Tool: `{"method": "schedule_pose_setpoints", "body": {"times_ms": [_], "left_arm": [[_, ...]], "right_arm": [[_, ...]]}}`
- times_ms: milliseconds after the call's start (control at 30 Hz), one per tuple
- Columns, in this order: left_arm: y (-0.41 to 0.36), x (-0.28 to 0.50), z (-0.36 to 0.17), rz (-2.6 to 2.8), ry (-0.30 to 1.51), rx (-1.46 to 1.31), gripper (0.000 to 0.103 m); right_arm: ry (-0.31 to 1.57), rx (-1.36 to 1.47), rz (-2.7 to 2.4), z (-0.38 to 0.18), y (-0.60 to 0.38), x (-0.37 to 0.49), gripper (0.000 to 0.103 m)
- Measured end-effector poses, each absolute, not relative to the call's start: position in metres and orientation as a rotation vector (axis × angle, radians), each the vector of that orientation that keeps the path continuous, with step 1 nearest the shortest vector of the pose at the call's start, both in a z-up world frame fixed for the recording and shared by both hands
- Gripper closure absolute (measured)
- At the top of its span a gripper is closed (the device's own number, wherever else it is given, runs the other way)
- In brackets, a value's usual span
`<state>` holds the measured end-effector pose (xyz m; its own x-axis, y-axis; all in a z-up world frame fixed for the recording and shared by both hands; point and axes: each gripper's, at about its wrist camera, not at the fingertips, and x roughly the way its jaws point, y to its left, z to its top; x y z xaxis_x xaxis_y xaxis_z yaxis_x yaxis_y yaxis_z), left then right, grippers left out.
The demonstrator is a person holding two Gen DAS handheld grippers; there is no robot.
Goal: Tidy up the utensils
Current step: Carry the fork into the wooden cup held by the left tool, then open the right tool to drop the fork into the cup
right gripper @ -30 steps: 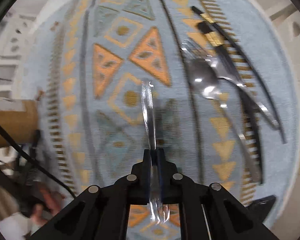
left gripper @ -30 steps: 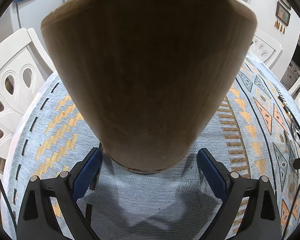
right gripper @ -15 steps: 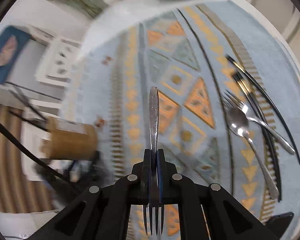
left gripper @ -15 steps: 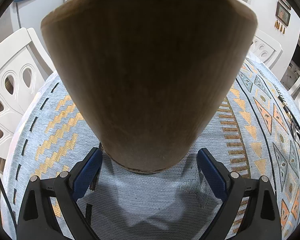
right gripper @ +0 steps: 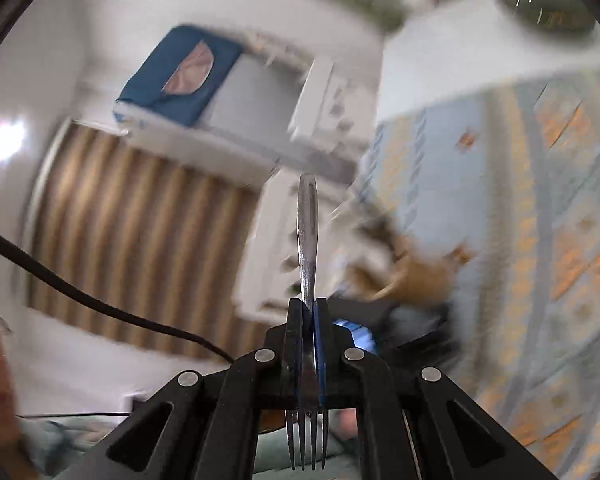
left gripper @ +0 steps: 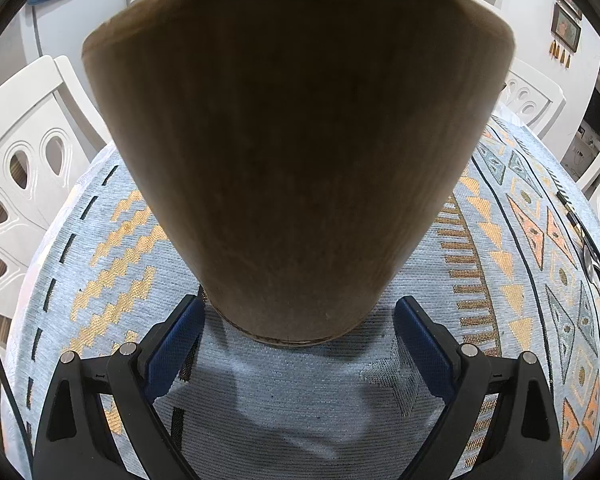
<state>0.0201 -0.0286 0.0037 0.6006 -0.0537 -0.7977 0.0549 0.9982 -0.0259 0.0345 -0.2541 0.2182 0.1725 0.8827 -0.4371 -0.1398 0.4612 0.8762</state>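
Observation:
A tall wooden utensil holder [left gripper: 296, 152] stands upright on the patterned tablecloth [left gripper: 300, 400] and fills the left wrist view. My left gripper [left gripper: 298, 308] is open around the holder's base; the left pad [left gripper: 172, 344] sits close against it, and the right pad [left gripper: 424, 348] is a small gap away. My right gripper [right gripper: 309, 304] is shut on a steel fork [right gripper: 307, 232], handle pointing forward and tines back toward the camera, held up in the air. In the blurred right wrist view the holder [right gripper: 420, 276] is small, below and right of the fork's handle.
More cutlery [left gripper: 592, 260], a spoon and dark-handled pieces, lies at the table's right edge. White chairs [left gripper: 24, 168] [left gripper: 532, 96] stand around the table. A person's sleeve [right gripper: 52, 444] and a black cable [right gripper: 100, 304] show at the lower left of the right wrist view.
My right gripper has lifted with the fork and tipped upward, so its view swung from the tabletop cutlery to the room and the holder. The left gripper and holder have not moved.

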Motion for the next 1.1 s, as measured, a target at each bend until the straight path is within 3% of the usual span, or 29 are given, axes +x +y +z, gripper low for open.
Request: {"method": "schedule_pose_setpoints", "body": {"times_ms": [167, 433, 733, 933, 967, 1100], "left_arm": [[-0.03, 0.02, 0.005, -0.063, 0.924, 0.0, 0.007], [-0.03, 0.02, 0.005, -0.062, 0.925, 0.002, 0.007], [-0.029, 0.019, 0.005, -0.061, 0.925, 0.001, 0.007], [-0.031, 0.02, 0.005, -0.063, 0.925, 0.004, 0.007], [-0.031, 0.02, 0.006, -0.063, 0.925, 0.002, 0.007], [-0.034, 0.02, 0.007, -0.062, 0.926, 0.004, 0.007]], "right_arm": [[1.385, 1.07, 0.904, 0.179, -0.214, 0.046, 0.098], [1.659, 1.383, 0.57, 0.111, -0.201, 0.063, 0.098], [1.758, 1.628, 0.34, 0.088, -0.203, 0.073, 0.097], [1.71, 1.735, 0.3, 0.08, -0.208, 0.079, 0.071], [1.684, 1.742, 0.323, 0.083, -0.208, 0.082, 0.063], [1.575, 1.732, 0.496, 0.111, -0.204, 0.096, 0.062]]}}
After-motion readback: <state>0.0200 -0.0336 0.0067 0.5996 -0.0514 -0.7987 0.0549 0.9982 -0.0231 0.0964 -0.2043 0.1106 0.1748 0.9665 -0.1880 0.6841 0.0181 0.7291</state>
